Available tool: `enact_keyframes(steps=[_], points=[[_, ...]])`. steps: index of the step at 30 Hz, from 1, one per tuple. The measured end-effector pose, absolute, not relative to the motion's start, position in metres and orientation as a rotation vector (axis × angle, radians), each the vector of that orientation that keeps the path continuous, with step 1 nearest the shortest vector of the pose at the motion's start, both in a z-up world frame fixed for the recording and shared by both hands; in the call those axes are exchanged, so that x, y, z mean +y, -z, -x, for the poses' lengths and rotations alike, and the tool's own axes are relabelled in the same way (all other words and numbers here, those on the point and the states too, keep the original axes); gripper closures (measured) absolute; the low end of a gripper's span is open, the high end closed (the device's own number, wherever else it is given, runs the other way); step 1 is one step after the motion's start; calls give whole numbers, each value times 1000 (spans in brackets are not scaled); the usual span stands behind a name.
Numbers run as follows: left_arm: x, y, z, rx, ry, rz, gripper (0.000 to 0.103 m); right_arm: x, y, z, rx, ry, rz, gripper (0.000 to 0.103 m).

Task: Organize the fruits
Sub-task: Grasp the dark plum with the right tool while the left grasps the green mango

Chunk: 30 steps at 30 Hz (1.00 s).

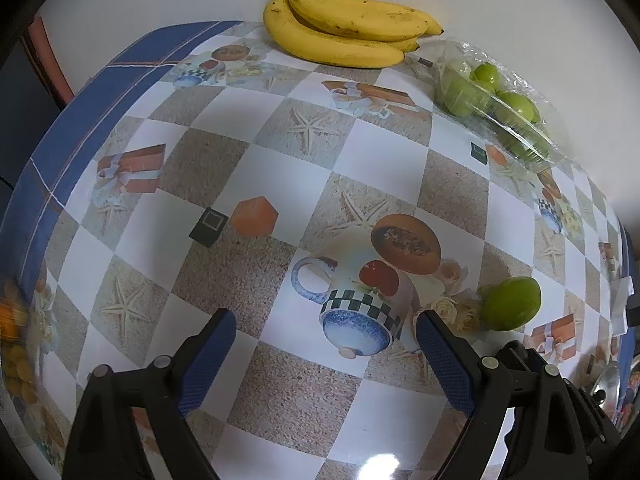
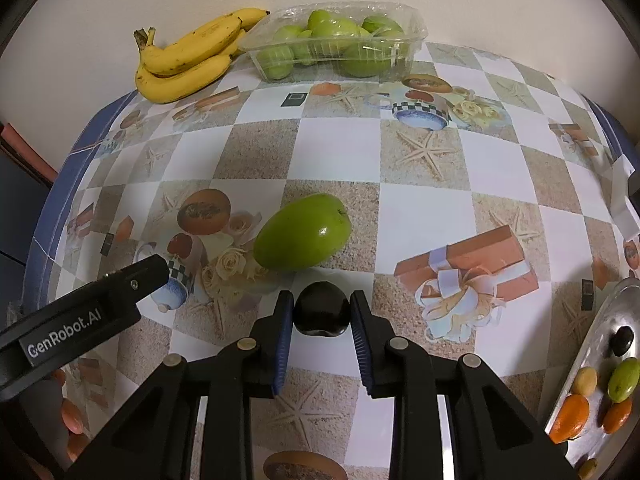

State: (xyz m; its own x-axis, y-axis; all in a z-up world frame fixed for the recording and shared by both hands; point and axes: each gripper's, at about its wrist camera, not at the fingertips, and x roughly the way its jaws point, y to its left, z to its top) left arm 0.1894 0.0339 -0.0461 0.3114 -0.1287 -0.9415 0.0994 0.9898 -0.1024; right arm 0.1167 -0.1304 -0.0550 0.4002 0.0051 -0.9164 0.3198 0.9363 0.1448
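The right hand-held gripper [image 2: 322, 314] clamps a dark round fruit [image 2: 321, 312] at lower centre, likely bound for the metal tray [image 2: 600, 332] at lower right; the left hand-held gripper [image 1: 324, 332] hangs open over the tabletop [image 1: 248, 168].

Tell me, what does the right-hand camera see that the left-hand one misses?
Only the right view shows the right gripper closed on a small dark fruit, and a metal tray of mixed small fruits. Only the left view shows the left gripper wide open and empty. Both show the bananas, the clear box of green fruits and a loose green fruit on the patterned tablecloth.
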Motion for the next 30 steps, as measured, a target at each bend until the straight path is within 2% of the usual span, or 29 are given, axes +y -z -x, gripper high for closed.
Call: enact_keyframes(steps=[30], points=[[-58, 27, -171, 1131, 426, -70, 20, -226, 29, -83, 1068, 349, -482, 73]])
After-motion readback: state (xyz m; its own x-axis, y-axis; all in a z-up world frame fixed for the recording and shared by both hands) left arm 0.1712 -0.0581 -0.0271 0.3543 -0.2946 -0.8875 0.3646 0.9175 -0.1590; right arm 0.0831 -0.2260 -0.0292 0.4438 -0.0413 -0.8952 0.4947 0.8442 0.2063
